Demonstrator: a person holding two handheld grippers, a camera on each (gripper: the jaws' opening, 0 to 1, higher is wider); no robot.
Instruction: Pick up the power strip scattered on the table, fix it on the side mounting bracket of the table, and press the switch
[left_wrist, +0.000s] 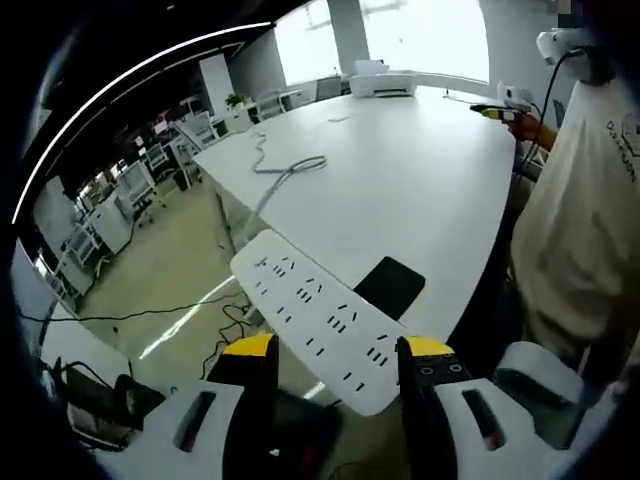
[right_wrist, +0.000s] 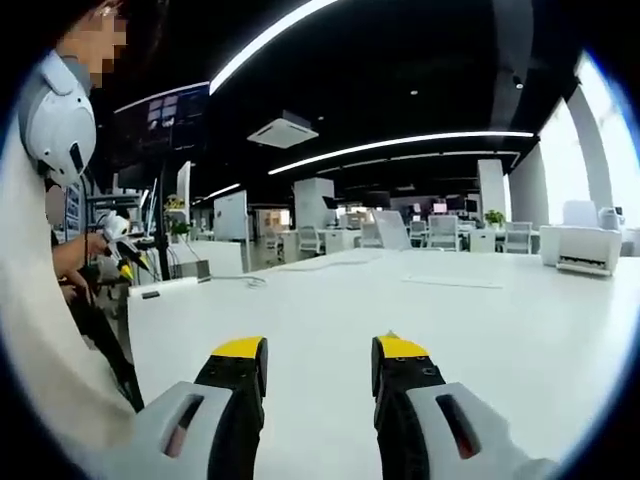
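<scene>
The white power strip hangs tilted in the air past the table's edge, over the floor, with its near end between the jaws of my left gripper, which is shut on it. Its grey cable runs from the far end up onto the white table and loops there. A flat black rectangular piece sits at the table's edge just behind the strip. My right gripper is held over the white table, open, with nothing between its fingers.
A person in a cream shirt stands close at the table's side, holding a yellow-tipped tool; the person is also in the right gripper view. A white printer stands at the far end. Cables lie on the floor.
</scene>
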